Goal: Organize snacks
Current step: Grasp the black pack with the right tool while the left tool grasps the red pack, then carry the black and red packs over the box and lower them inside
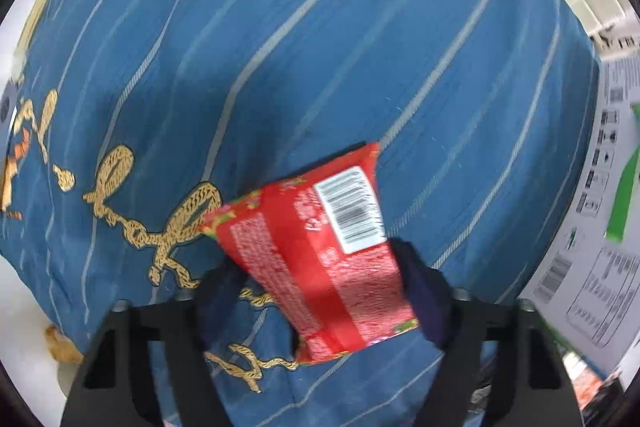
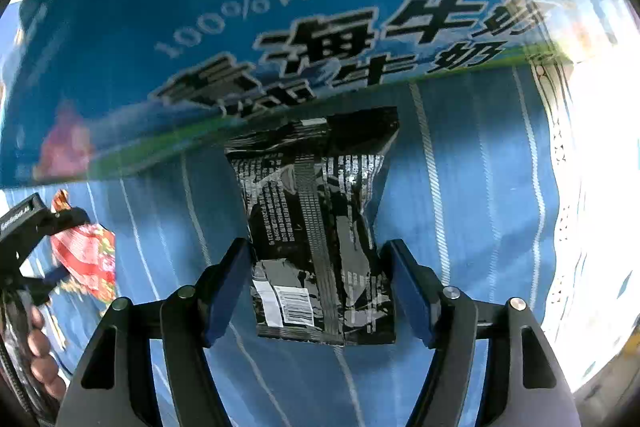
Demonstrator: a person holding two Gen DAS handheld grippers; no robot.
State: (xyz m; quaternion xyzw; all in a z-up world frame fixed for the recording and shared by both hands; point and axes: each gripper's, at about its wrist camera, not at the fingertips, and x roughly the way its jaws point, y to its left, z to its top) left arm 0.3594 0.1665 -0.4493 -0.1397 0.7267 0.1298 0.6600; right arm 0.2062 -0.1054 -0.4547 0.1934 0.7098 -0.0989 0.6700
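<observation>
A red snack packet (image 1: 320, 251) with a white barcode label is held above the blue striped cloth (image 1: 280, 47), my left gripper (image 1: 320, 291) shut on its sides. A black snack packet (image 2: 320, 227) with white print hangs upright between the blue pads of my right gripper (image 2: 320, 279), which is shut on it. The right wrist view also catches the left gripper (image 2: 40, 227) and the red packet (image 2: 88, 255) at the far left, with a person's hand (image 2: 40, 355) on the handle.
A blue milk carton box (image 2: 240, 27) with large black characters stands just behind the black packet. A white printed box (image 1: 600, 227) lies at the cloth's right edge. The cloth has gold embroidery (image 1: 180, 227) on its left part.
</observation>
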